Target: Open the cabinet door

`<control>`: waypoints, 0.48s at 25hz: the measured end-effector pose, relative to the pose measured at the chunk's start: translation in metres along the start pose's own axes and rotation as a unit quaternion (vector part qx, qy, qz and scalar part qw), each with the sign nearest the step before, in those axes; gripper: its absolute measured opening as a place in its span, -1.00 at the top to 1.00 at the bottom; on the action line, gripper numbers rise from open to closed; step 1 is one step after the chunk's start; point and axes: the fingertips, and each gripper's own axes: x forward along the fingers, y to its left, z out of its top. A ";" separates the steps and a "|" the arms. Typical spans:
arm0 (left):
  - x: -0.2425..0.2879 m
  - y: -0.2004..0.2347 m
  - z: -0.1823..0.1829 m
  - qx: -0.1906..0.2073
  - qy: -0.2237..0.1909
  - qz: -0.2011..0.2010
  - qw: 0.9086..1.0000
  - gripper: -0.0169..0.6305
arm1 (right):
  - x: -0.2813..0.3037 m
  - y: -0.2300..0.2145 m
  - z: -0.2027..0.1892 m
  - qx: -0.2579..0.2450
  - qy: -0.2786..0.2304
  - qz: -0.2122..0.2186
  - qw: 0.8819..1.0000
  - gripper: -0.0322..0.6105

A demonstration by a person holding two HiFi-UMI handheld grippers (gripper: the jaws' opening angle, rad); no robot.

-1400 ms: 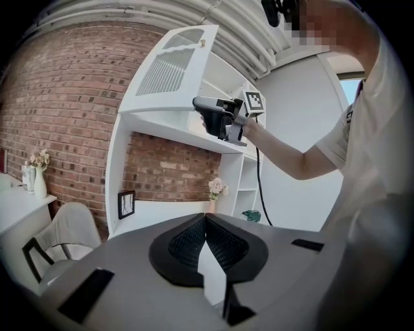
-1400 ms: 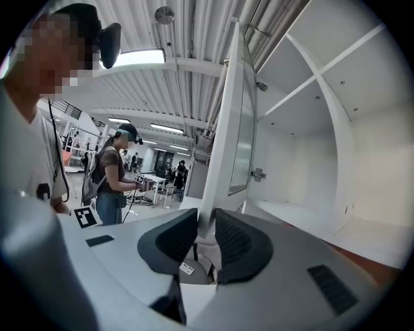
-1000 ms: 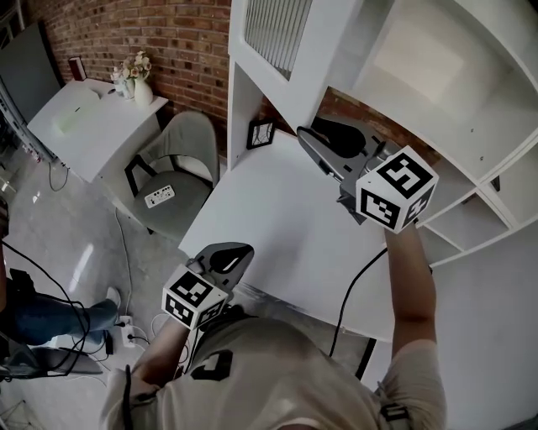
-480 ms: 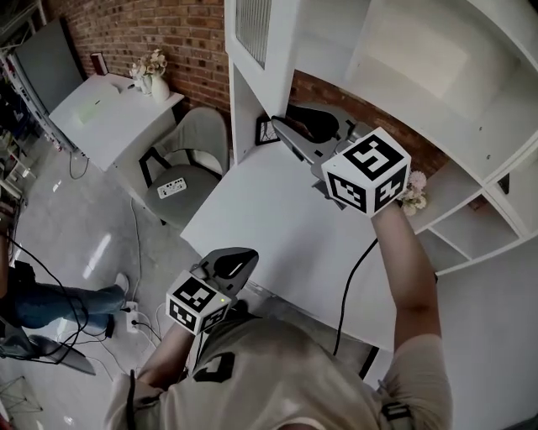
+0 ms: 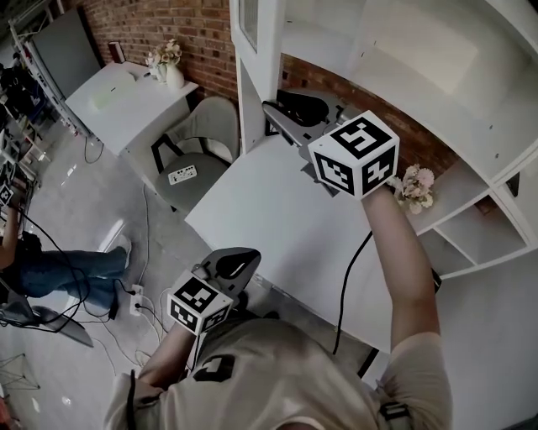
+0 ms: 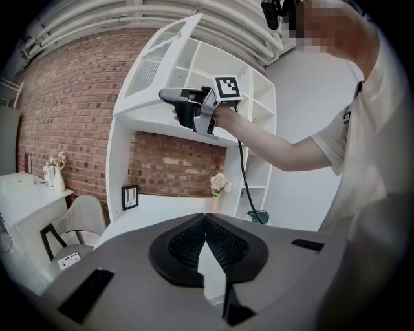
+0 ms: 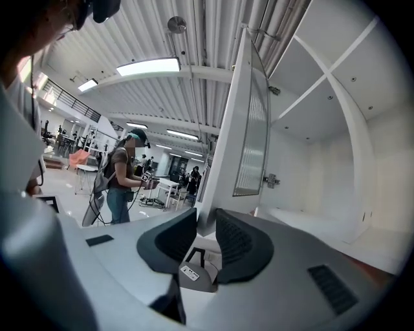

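Up near the top middle of the head view, our right gripper (image 5: 276,107) is clamped on the lower end of the cabinet door (image 5: 255,25). Its own view shows the door's white frame running down between the two black pads, which pinch it from either side, with the ribbed panel just above. The door stands swung well out from the white cabinet (image 5: 437,76), whose shelves fill the upper right of the frame. Our arm reaches up to it from the bottom of the frame, with the marker cube (image 5: 353,154) facing the camera and a black cable (image 5: 345,285) hanging under the forearm. Our left gripper (image 5: 241,256) sits low, a bit left of centre and well apart from the door. Its jaws are closed tip to tip with nothing in them, and it's near the closest edge of the white table (image 5: 277,210). Further out, a small bunch of flowers (image 5: 414,186) stands at the right by the cabinet's side shelves. A little picture frame (image 6: 130,196) stands at the back of the table by the brick wall (image 5: 176,34). Left of the table there's a grey chair (image 5: 197,143) with a power strip (image 5: 182,175) on its seat, and beyond that a second white desk (image 5: 118,105) with a vase (image 5: 174,76). Somebody in jeans (image 5: 67,273) is at the far left edge.
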 end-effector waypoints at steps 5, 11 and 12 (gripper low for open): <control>-0.001 0.001 0.002 0.003 -0.005 -0.001 1.000 0.90 | 0.006 0.009 -0.001 0.003 -0.003 0.008 1.000 0.57; -0.011 0.019 -0.002 0.004 -0.004 -0.010 1.000 0.90 | 0.010 0.016 0.003 0.022 -0.011 0.014 1.000 0.56; -0.014 0.023 -0.005 0.004 -0.001 -0.011 1.000 0.90 | 0.012 0.018 0.004 0.022 -0.011 0.013 1.000 0.56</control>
